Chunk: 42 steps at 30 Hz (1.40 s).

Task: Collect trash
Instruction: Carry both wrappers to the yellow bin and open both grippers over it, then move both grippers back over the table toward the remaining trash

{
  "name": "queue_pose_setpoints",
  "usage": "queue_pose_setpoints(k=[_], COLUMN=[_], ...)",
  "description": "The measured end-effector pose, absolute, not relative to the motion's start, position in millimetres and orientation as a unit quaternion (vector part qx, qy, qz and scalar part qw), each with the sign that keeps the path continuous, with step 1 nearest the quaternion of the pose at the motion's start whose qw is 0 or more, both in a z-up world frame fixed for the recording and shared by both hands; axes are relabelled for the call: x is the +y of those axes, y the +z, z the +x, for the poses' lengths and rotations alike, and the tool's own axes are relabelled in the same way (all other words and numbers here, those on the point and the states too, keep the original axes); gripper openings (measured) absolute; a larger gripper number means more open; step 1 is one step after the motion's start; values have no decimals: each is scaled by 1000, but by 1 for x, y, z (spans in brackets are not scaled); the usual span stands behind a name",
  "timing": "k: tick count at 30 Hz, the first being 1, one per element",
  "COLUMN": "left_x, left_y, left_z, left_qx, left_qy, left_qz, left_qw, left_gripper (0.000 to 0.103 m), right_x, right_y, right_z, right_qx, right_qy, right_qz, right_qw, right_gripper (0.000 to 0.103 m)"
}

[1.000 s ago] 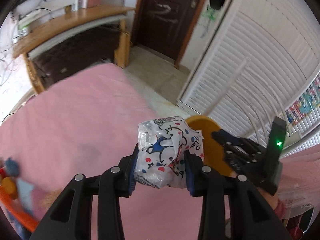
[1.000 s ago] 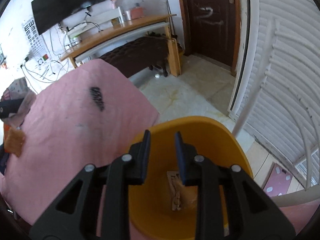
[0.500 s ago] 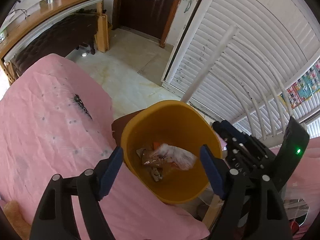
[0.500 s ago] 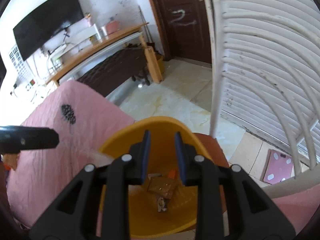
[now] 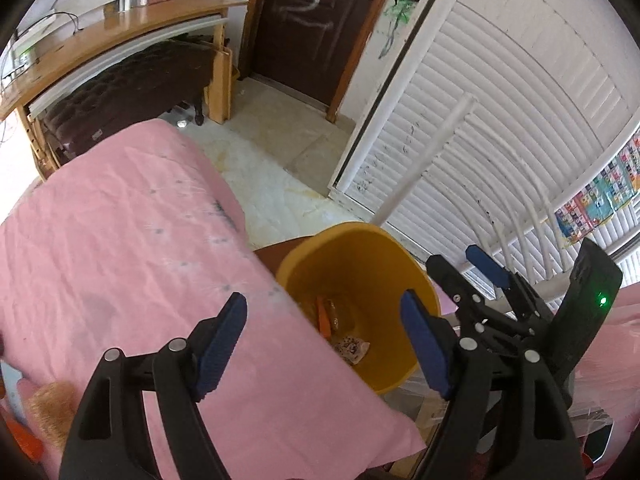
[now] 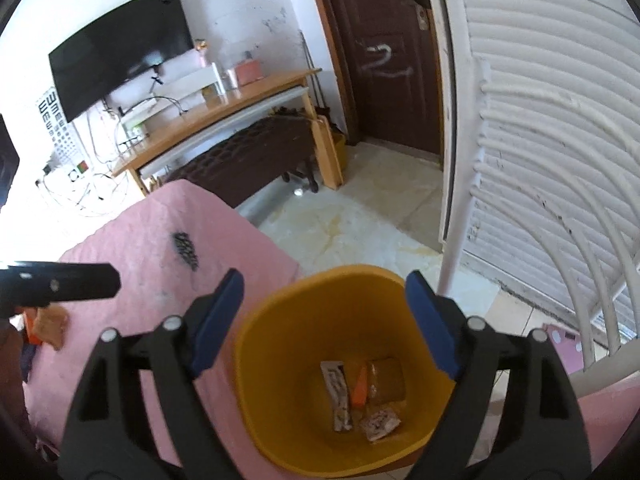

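Observation:
A yellow bin [image 5: 372, 256] stands beside the pink bed [image 5: 120, 248]; it also shows in the right wrist view [image 6: 288, 308]. Several wrappers lie at its bottom, among them the crumpled white printed wrapper [image 6: 379, 423], seen too in the left wrist view [image 5: 353, 347]. My left gripper [image 5: 324, 344] is open and empty, above the bed edge and the bin's left rim. My right gripper [image 6: 322, 320] is open and empty, right over the bin; it also shows at the right of the left wrist view [image 5: 476, 276].
White louvred doors [image 5: 500, 128] and white curved rails [image 6: 560, 280] stand right of the bin. A brown door [image 5: 316, 28], a wooden desk [image 5: 108, 44] and tiled floor [image 5: 276, 160] lie beyond. Orange items [image 6: 48, 324] lie on the bed [image 6: 160, 256] at far left.
My left gripper opened and dropped the white printed wrapper into the bin, then drew back toward the bed. My right gripper opened wide over the bin.

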<state>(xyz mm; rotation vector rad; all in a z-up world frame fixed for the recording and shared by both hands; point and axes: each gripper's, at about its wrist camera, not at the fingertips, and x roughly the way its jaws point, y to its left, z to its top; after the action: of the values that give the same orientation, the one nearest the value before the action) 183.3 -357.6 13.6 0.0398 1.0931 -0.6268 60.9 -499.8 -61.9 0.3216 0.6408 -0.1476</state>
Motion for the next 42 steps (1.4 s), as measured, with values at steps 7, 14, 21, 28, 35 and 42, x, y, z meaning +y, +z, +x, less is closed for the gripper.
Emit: queue_pose_setpoints(k=[7, 14, 21, 28, 35, 42], left_x=[-312, -237, -146, -68, -18, 20], left_y=[35, 61, 71, 64, 50, 33], left_z=[173, 156, 144, 140, 143, 151], left_qx=[485, 450, 426, 400, 401, 413], left_qy=[-282, -266, -214, -145, -104, -72], left_qz=[2, -12, -30, -31, -36, -56], left_qw=[828, 852, 879, 904, 909, 906], left_gripper=[79, 90, 91, 92, 93, 93], right_x=[-473, -414, -349, -295, -255, -224], right_y=[-37, -19, -11, -9, -12, -10], right_z=[62, 75, 91, 96, 99, 98], right_qx=[297, 294, 307, 324, 341, 349], right_qy=[-48, 15, 82, 118, 134, 145], right_qz=[149, 123, 88, 62, 37, 14], right_qw=[942, 948, 944, 937, 930, 926], right_gripper=[95, 97, 97, 97, 97, 97])
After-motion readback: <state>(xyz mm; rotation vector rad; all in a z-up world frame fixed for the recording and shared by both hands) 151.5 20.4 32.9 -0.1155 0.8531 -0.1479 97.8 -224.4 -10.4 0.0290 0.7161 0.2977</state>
